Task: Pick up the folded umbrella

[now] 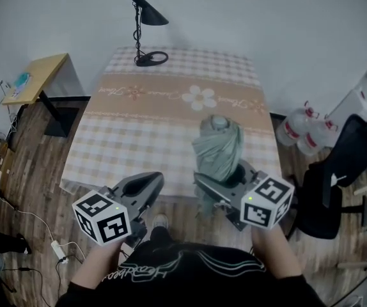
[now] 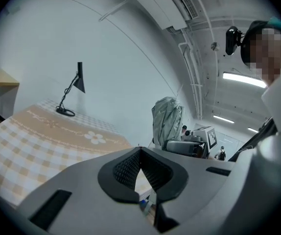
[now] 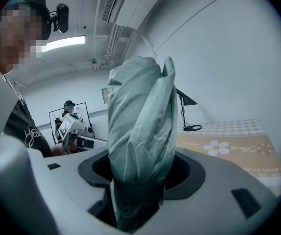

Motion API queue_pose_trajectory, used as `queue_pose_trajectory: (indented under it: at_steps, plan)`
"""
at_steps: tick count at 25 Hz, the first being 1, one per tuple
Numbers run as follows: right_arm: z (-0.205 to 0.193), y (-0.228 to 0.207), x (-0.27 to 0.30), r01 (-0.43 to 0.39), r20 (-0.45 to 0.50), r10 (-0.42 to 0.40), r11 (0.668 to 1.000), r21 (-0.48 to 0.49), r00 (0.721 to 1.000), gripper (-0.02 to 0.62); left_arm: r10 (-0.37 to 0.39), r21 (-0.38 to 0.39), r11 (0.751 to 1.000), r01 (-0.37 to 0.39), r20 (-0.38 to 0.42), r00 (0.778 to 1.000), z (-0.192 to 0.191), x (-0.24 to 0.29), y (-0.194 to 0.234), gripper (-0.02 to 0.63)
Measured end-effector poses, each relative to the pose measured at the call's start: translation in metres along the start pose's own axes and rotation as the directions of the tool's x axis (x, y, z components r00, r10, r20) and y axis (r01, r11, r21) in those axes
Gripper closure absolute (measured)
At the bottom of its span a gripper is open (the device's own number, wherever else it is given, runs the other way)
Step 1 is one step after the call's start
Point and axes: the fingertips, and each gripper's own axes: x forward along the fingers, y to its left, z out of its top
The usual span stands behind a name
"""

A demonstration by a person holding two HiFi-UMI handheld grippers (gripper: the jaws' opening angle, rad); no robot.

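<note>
Checked and flower-banded, the counter (image 1: 139, 130) lies below us, with a black lamp (image 1: 144, 19) at its far edge. Our right tool (image 1: 218, 183) is clenched on the folded umbrella (image 1: 218, 147), holding it upright in the air over the counter's near edge. Our left tool (image 1: 150, 183) hangs beside it, jaws together, carrying nothing.

Grey-green folded umbrella (image 1: 218, 147), upright, lifted.
</note>
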Motion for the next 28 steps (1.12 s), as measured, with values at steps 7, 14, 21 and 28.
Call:
queue_pose_trajectory:
  at_steps: [7, 14, 21, 28]
  plan:
    - [0.011, 0.023, -0.045, 0.011, 0.064, -0.009, 0.999, -0.031, 0.998, 0.325, -0.026, 0.069, 0.997, 0.023, 0.048, 0.998, 0.009, -0.006, -0.048, 0.609]
    - [0.010, 0.031, -0.065, 0.023, 0.057, -0.019, 0.997, -0.074, 0.998, 0.325, -0.035, 0.109, 0.994, 0.028, 0.062, 0.997, 0.013, -0.007, -0.073, 0.609]
    - [0.013, 0.035, -0.074, 0.013, 0.071, -0.008, 0.997, -0.074, 0.997, 0.325, -0.038, 0.130, 0.991, 0.029, 0.064, 0.997, 0.015, -0.006, -0.084, 0.609]
    - [0.011, 0.036, -0.083, 0.016, 0.076, -0.009, 0.996, -0.092, 0.997, 0.325, -0.043, 0.147, 0.989, 0.034, 0.061, 0.997, 0.013, -0.001, -0.094, 0.609]
